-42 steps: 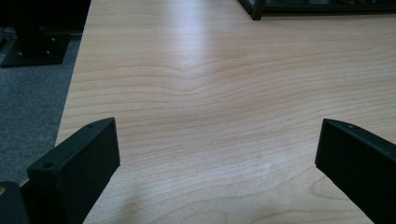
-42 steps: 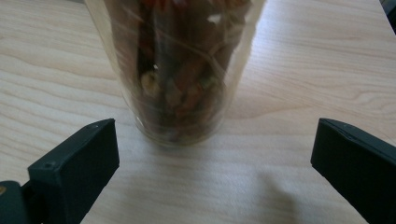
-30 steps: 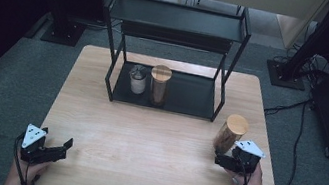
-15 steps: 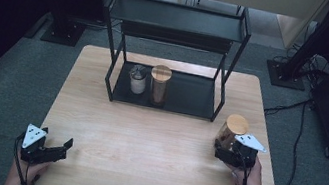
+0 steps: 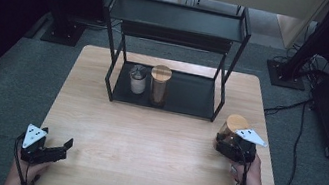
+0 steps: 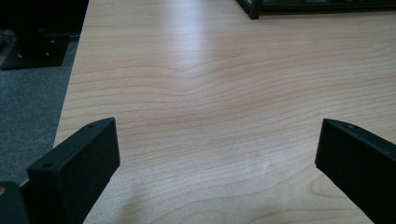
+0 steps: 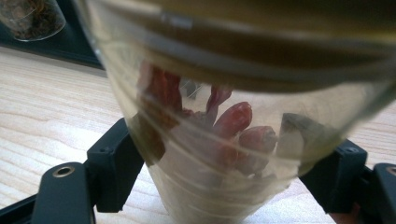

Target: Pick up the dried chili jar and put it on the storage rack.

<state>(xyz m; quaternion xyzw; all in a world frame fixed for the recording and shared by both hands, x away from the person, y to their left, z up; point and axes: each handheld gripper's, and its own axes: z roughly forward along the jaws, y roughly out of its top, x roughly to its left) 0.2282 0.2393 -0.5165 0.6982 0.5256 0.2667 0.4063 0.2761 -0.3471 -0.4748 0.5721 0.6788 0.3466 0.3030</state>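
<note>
Pale wooden table on grey carpet, dark room beyond, black two-tier rack at the far edge.

Right tool clamped on a glass jar: clear tapering wall, round light-wood lid, reddish dried pieces heaped inside, seen close in the right gripper view. Jaws pressed on either side of the jar's lower body, jar rising straight ahead of that tool and tilted a little toward its camera. Whether resting on the table or raised just off it, cannot tell. Held near the right edge of the table, just ahead of the person's right hand.

Left tool with jaws wide apart, nothing between them, bare wood ahead of it in the left gripper view. Low over the near left corner of the table, well apart from the jar.

Counted: two tools, one per hand. Three containers in all: the one jar in the right tool, plus two on the rack's lower shelf, well ahead and to the left of the right tool — one tall jar with wooden lid and one shorter white cup just beside it, dark contents inside. One rack, one table.
</note>
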